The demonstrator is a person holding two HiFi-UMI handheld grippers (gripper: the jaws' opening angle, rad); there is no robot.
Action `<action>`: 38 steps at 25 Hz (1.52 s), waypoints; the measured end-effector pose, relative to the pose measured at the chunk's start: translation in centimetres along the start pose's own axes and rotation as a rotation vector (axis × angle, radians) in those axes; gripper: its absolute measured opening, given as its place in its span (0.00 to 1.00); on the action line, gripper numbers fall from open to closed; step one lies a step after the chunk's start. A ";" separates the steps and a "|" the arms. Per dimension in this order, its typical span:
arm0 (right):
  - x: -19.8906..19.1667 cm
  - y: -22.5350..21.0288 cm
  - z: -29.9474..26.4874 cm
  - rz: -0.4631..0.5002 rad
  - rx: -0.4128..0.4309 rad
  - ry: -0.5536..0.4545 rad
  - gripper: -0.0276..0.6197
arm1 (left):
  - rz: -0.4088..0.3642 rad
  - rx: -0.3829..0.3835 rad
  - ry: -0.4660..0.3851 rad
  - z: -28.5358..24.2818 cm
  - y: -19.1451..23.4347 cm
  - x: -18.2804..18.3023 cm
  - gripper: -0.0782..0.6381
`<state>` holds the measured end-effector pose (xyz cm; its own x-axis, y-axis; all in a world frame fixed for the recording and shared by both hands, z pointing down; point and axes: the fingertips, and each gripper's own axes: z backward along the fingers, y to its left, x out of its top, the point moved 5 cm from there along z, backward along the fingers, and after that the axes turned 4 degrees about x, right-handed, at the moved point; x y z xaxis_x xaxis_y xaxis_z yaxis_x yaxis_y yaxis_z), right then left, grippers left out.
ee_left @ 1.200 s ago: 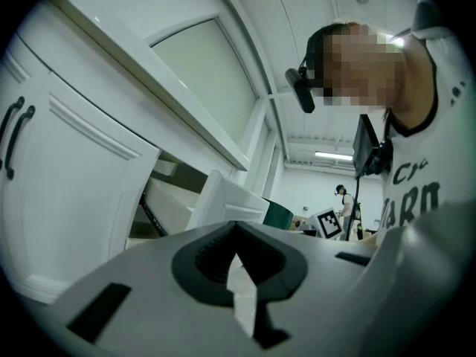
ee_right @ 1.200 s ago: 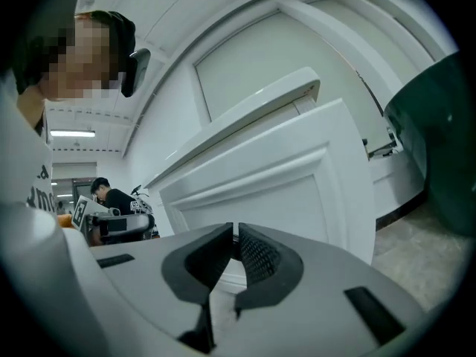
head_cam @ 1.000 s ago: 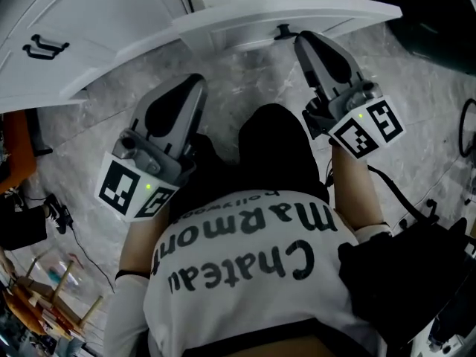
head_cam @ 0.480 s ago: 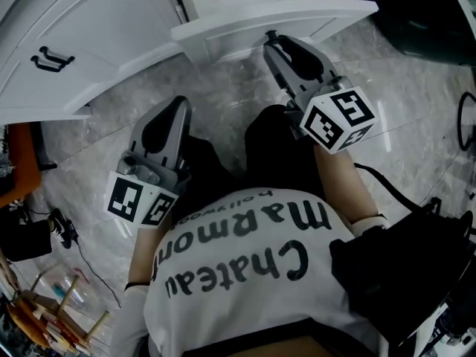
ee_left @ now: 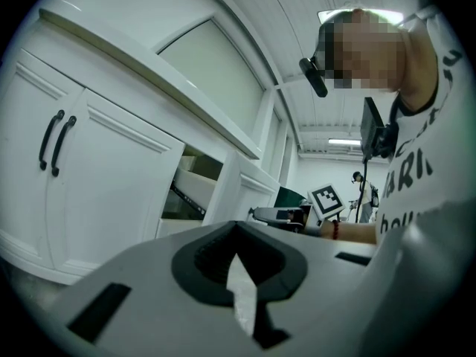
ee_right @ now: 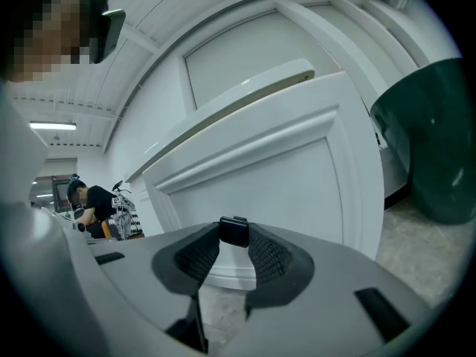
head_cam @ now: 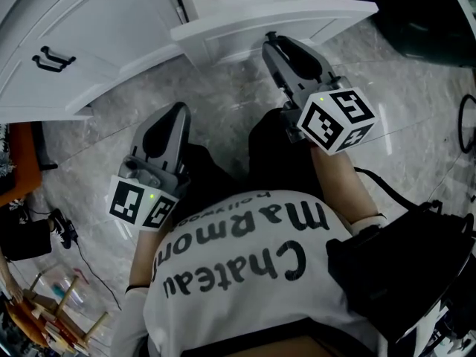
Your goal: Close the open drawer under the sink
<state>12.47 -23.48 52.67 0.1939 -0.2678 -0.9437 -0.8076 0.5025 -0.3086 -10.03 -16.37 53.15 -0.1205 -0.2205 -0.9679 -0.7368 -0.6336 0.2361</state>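
The white drawer front (head_cam: 297,13) stands pulled out from the cabinet, above my knees in the head view. It fills the right gripper view (ee_right: 275,177). My right gripper (head_cam: 272,42) reaches its small black handle (ee_right: 234,227). Its jaws have just been closing, and the handle sits between the tips of the right gripper (ee_right: 233,238), touching both pads. My left gripper (head_cam: 178,111) hangs lower left over the floor, away from the drawer. In its own view the left gripper (ee_left: 238,245) is shut with nothing in it, and the open drawer's side (ee_left: 195,192) shows beyond.
White cabinet doors with black handles (head_cam: 44,54) stand left of the drawer. A dark green bin (ee_right: 435,147) sits to the right on the marble floor (head_cam: 223,103). Cables and clutter (head_cam: 44,222) lie at the left edge. A person (ee_right: 89,203) stands far off.
My right gripper shifted left along the drawer front and now has the handle between its jaws. My left gripper sank and drew back towards me.
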 end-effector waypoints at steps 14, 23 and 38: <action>0.5 -0.3 -1.3 -0.021 -0.074 -0.003 0.24 | -0.003 -0.009 0.023 -0.2 0.4 -0.3 0.12; 0.9 -1.0 -2.3 -0.010 -0.073 -0.010 0.24 | 0.011 0.020 0.013 0.1 0.9 -0.8 0.12; 1.5 -2.0 -4.4 0.017 -0.057 -0.006 0.24 | 0.008 0.085 0.004 2.0 0.4 -0.9 0.12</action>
<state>11.90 -28.50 52.37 0.1826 -0.2547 -0.9496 -0.8410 0.4598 -0.2850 -11.59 -14.92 53.98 -0.1237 -0.2283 -0.9657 -0.7899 -0.5663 0.2351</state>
